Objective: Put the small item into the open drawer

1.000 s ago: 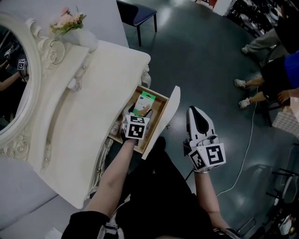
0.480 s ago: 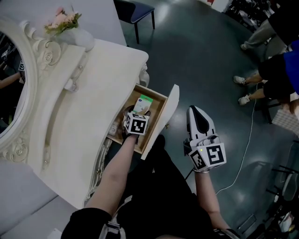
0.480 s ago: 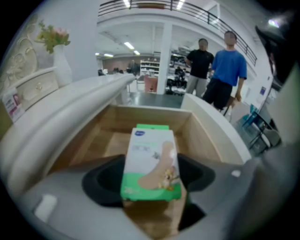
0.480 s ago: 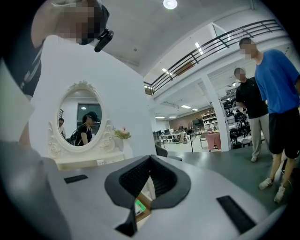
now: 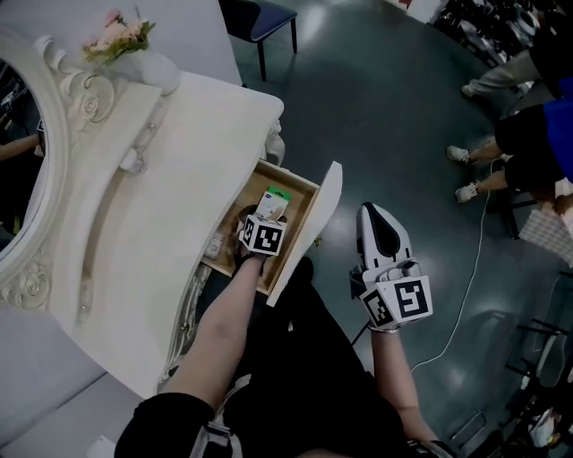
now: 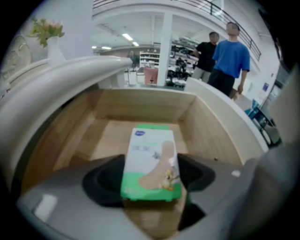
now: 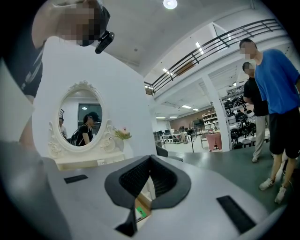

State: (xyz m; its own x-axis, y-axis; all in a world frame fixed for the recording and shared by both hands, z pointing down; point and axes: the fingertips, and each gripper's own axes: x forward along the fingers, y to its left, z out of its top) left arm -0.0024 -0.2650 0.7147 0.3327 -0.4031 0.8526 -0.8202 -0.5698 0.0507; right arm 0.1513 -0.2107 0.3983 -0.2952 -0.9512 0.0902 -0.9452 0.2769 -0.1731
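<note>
A small white and green box [image 6: 151, 164] sits between the jaws of my left gripper [image 6: 150, 174], which is shut on its sides. It hangs just above the wooden floor of the open drawer [image 6: 140, 105]. In the head view the left gripper [image 5: 269, 216] reaches into the drawer [image 5: 307, 207] from the near side, and the box [image 5: 276, 199] sticks out ahead of it. My right gripper [image 5: 374, 215] hovers over the dark floor to the right of the drawer front. It is shut with nothing between its jaws, as the right gripper view [image 7: 150, 161] confirms.
The white dressing table [image 5: 179, 179] carries an oval mirror [image 5: 27, 170] and a vase of flowers [image 5: 121, 36] at the back. The drawer's white front panel [image 5: 315, 224] juts toward me. A chair [image 5: 260, 20] stands beyond. People [image 5: 524, 134] stand at the right, and a cable [image 5: 474, 277] crosses the floor.
My left gripper has moved slightly deeper into the drawer with the box still in it. The right gripper has stayed where it was.
</note>
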